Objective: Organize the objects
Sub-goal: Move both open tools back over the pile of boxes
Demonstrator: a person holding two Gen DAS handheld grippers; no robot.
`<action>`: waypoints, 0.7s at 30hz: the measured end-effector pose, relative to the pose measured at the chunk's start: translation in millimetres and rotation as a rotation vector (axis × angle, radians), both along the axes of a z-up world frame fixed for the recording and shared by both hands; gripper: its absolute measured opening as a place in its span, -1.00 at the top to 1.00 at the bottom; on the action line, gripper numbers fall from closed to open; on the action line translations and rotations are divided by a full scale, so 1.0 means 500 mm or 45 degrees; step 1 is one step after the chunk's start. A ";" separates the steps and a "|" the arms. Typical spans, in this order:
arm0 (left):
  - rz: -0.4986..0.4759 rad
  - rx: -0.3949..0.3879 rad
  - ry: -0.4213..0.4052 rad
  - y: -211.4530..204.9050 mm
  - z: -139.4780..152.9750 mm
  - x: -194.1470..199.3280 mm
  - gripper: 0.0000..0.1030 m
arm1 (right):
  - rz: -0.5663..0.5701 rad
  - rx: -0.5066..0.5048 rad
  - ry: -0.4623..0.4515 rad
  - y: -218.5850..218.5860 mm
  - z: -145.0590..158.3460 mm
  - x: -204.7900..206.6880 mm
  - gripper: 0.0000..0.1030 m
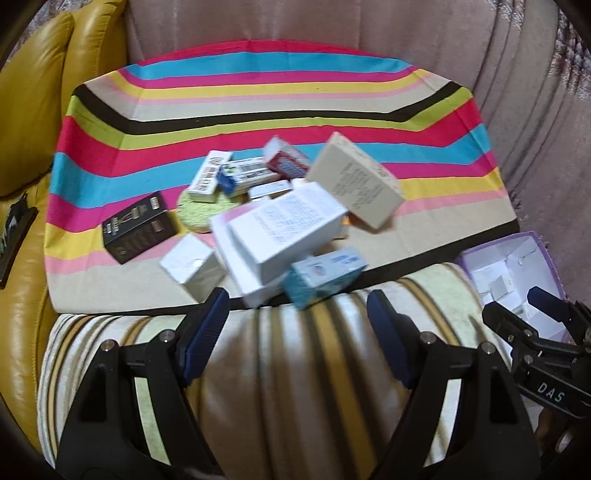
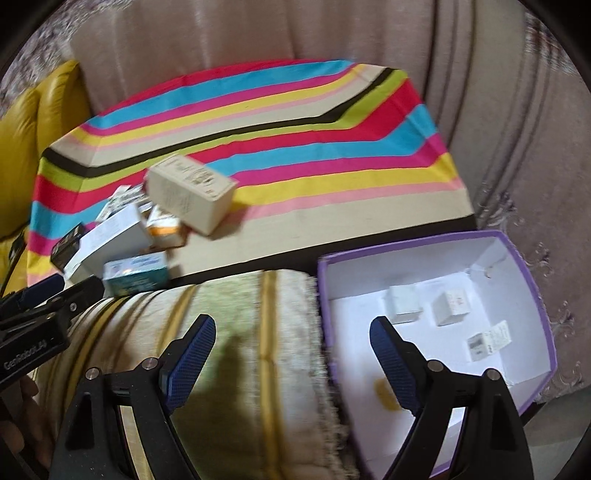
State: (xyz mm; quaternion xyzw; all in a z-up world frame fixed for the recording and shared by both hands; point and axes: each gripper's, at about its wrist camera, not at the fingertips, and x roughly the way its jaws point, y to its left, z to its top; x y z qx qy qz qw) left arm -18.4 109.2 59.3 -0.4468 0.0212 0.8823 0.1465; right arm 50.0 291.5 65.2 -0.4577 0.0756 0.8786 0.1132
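Observation:
A pile of small boxes lies on the striped cloth (image 1: 258, 96): a beige box (image 1: 356, 181), a large white box (image 1: 284, 229), a teal box (image 1: 325, 275), a black box (image 1: 138, 227), a small white box (image 1: 192, 267), a red box (image 1: 286, 157). My left gripper (image 1: 295, 312) is open and empty, just short of the pile. My right gripper (image 2: 291, 339) is open and empty, over the near left rim of the purple box (image 2: 517, 258), which holds three small white boxes (image 2: 404, 304). The beige box (image 2: 190, 192) and teal box (image 2: 135, 275) show at left.
A striped beige towel (image 1: 295, 369) covers the surface under both grippers. A yellow leather cushion (image 1: 37, 129) stands at the left. A pink curtain-like backing (image 1: 332, 26) rises behind the cloth. A patterned carpet (image 2: 554, 184) lies right of the purple box.

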 end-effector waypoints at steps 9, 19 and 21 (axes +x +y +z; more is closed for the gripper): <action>0.059 -0.036 -0.019 -0.064 -0.016 -0.018 -0.54 | 0.103 0.023 -0.037 -0.086 -0.002 -0.050 -0.68; 0.110 -0.027 -0.065 -0.109 -0.036 -0.042 -0.54 | 0.204 0.032 -0.079 -0.161 -0.019 -0.099 -0.68; 0.119 -0.026 -0.069 -0.117 -0.038 -0.047 -0.54 | 0.219 0.038 -0.085 -0.173 -0.021 -0.107 -0.68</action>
